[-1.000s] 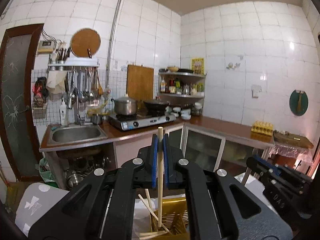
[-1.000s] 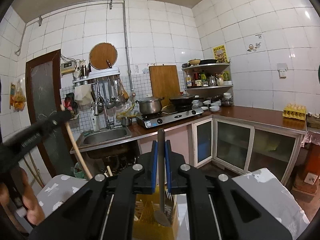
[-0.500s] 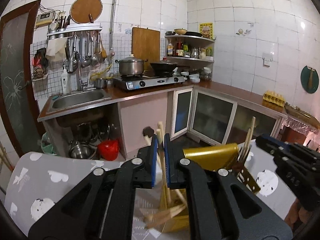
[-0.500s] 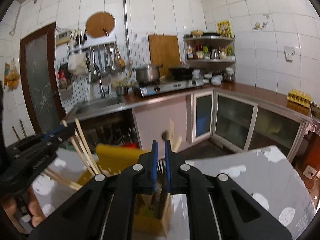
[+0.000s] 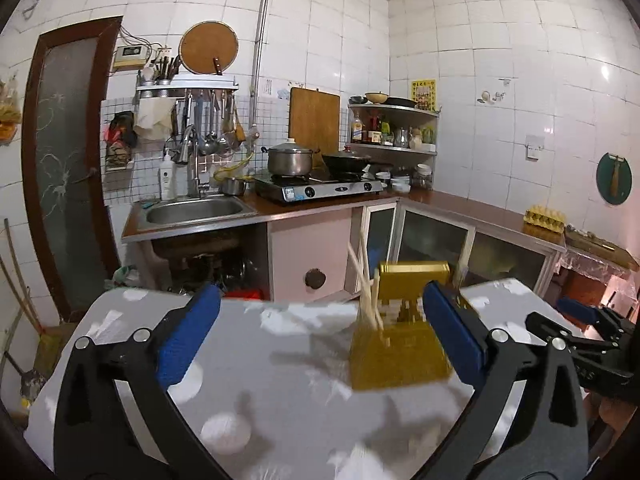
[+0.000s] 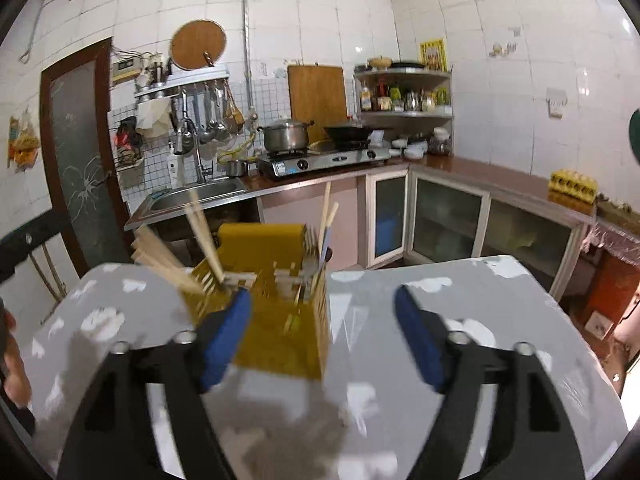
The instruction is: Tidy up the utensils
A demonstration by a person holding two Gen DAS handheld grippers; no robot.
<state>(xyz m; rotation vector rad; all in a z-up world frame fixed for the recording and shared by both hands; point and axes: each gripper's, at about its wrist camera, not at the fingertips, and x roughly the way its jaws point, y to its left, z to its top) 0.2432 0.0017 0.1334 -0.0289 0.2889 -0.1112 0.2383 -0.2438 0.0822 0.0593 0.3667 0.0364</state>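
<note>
A yellow slotted utensil holder [image 5: 400, 340] stands on a table with a grey, white-patched cloth [image 5: 280, 380]. Wooden chopsticks [image 5: 366, 292] lean out of its left compartment. My left gripper [image 5: 320, 328] has its jaws opening wide with nothing between them; the holder stands just ahead of its right finger. In the right wrist view the holder [image 6: 280, 328] carries chopsticks [image 6: 200, 224] on the left and metal cutlery [image 6: 314, 264] on the right. My right gripper [image 6: 322, 332] is opening too, empty, with its left finger in front of the holder.
Beyond the table [image 6: 460, 304] runs a kitchen counter with a sink [image 5: 196, 212], a gas stove [image 5: 320, 190] with a pot and a wok, and glass-front cabinets [image 5: 432, 240]. A dark door [image 5: 64, 152] stands at the left. An egg tray [image 5: 546, 218] lies on the right counter.
Both grippers went from shut to wide open. The chopstick and the metal utensil they held now stand in the holder. Both grippers sank and drew back from it.
</note>
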